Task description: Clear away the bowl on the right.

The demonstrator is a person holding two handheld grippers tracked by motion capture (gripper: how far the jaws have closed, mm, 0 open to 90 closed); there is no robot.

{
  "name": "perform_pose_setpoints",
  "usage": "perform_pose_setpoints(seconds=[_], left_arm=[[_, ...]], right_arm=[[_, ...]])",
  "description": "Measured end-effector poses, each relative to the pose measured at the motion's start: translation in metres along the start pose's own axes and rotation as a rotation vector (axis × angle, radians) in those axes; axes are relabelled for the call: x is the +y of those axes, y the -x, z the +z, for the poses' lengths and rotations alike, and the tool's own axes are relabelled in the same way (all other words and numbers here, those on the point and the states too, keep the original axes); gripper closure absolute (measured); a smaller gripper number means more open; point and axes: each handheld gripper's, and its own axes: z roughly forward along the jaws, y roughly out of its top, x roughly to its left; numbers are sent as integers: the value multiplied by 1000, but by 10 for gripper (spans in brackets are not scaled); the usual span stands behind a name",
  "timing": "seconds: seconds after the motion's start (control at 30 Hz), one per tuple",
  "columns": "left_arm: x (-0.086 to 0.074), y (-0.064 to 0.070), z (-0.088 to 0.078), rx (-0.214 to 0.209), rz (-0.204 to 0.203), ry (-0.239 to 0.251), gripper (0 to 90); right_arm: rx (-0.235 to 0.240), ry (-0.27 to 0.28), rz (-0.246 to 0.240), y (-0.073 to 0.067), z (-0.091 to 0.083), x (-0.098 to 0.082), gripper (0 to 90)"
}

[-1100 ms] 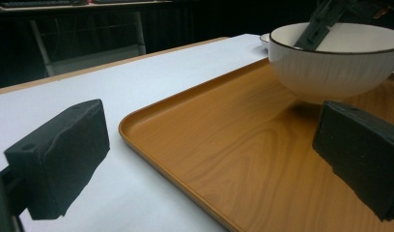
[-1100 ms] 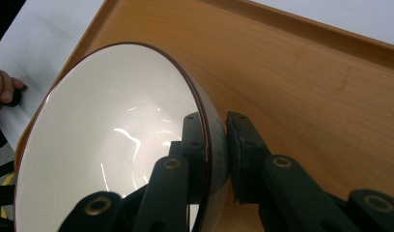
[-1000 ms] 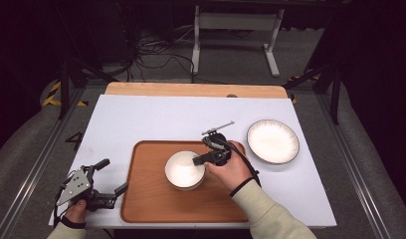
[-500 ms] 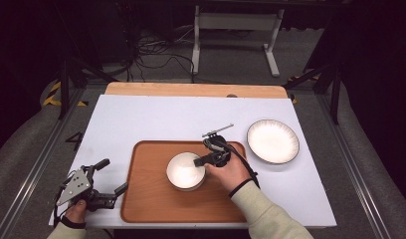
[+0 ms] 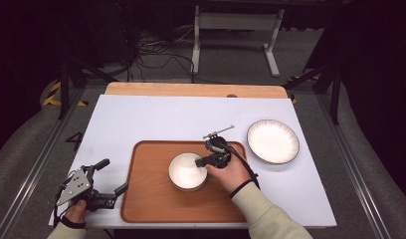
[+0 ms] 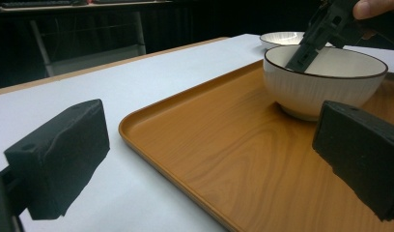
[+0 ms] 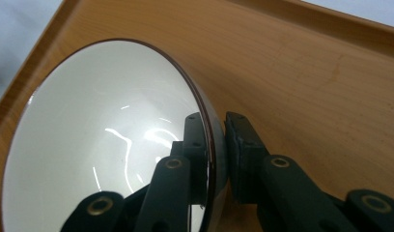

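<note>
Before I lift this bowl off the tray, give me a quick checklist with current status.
1. Right claw clamped on bowl rim, one jaw inside, one outside: ok.
2. Bowl empty, nothing to spill: ok.
3. Bowl sits on the tray, away from its raised edge: ok.
4. Left claw off to the tray's side, jaws open, holding nothing: ok.
5. Plate on the table, bare: ok.
6. Grip firm enough for lifting: cannot tell.

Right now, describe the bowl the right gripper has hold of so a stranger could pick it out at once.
Start at the brown wooden tray near the table's front edge. On it sits a deep white bowl, its rim pinched by the right gripper. Unlike the flatter white dish off the tray to the right, it has ribbed sides.
</note>
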Motion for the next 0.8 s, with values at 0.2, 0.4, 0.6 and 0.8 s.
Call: perform_pose_setpoints(seconds=[0.2,0.4,0.6,0.8], left_arm=[[0,0,0,2,2,2,3],[0,0,0,0,-1,1,3],[0,0,0,0,-1,1,3],[0,0,0,-1,-2,1,3]], right_arm=[[-21,25,-46,-1,0,-1,754],[-22,49,-82,-2,-4,-2,686],[-20,118,-126,-3,-14,-2,655],[-6,178,-151,-5,-24,-2,638]])
